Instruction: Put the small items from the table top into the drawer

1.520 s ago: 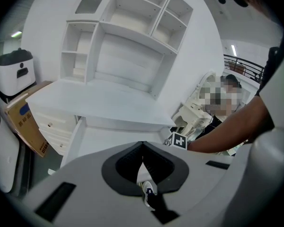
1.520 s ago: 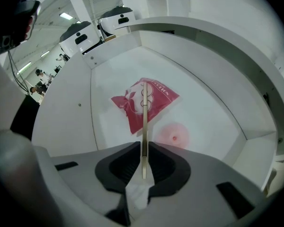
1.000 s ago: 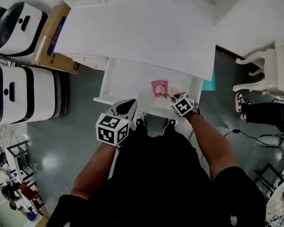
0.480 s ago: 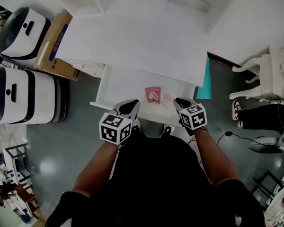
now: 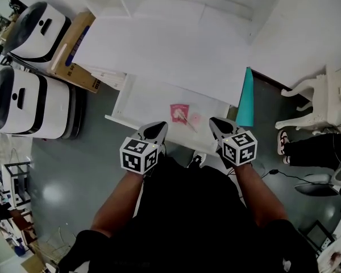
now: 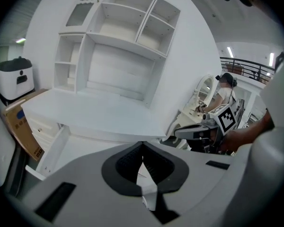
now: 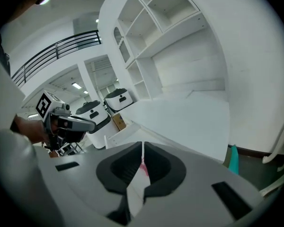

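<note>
In the head view the table top [image 5: 170,50] looked bare, while a red packet [image 5: 178,111] and a small pink item [image 5: 195,119] just beside it lay inside the open drawer [image 5: 139,104], so the placing seemed about finished. If the drawer was to be pushed home next, the sound way would be to press both sides of its front evenly so it did not skew, with the tips kept clear of the packet. The left gripper [image 5: 153,131] and right gripper [image 5: 219,127] hovered at the drawer's near edge, well apart from each other. In the left gripper view the jaws met at their tips with nothing between them, only white drawer surface showing behind. In the right gripper view the jaws were likewise closed and empty. The pink glimpsed past them was probably the packet lying in the drawer, not something held.
</note>
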`<move>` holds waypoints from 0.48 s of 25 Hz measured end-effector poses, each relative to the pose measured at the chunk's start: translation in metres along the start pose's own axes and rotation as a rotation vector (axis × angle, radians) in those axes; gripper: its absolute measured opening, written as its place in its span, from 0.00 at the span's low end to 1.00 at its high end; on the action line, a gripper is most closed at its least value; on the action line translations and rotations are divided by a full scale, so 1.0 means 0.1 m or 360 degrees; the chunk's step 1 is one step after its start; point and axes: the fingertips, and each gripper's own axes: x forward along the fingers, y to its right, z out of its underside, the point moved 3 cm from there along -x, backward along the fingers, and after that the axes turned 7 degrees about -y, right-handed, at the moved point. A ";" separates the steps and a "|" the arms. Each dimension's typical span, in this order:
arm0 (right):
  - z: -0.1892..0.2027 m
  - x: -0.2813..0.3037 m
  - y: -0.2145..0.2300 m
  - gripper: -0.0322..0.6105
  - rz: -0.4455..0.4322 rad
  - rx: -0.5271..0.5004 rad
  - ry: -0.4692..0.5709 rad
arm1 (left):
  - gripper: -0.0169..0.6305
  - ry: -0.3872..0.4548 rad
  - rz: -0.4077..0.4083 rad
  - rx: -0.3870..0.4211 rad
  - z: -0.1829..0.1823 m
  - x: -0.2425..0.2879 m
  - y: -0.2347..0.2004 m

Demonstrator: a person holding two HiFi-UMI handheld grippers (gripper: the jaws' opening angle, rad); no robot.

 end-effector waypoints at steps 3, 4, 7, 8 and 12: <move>0.03 -0.05 -0.03 0.11 -0.0030 -0.0071 -0.0007 | 0.04 0.0023 -0.0040 -0.0037 0.05 -0.04 0.05; 0.04 -0.07 -0.05 0.10 -0.0038 -0.0081 -0.0008 | 0.04 0.0025 -0.0048 -0.0036 0.05 -0.06 0.07; 0.09 -0.13 -0.12 0.10 -0.0058 -0.0066 0.0000 | 0.04 0.0025 -0.0051 -0.0003 0.08 -0.15 0.14; 0.11 -0.15 -0.15 0.09 -0.0060 -0.0056 0.0007 | 0.04 0.0025 -0.0047 0.0006 0.09 -0.17 0.15; 0.17 -0.19 -0.31 0.09 -0.0067 0.0005 0.0036 | 0.04 0.0022 -0.0006 0.0045 0.11 -0.24 0.17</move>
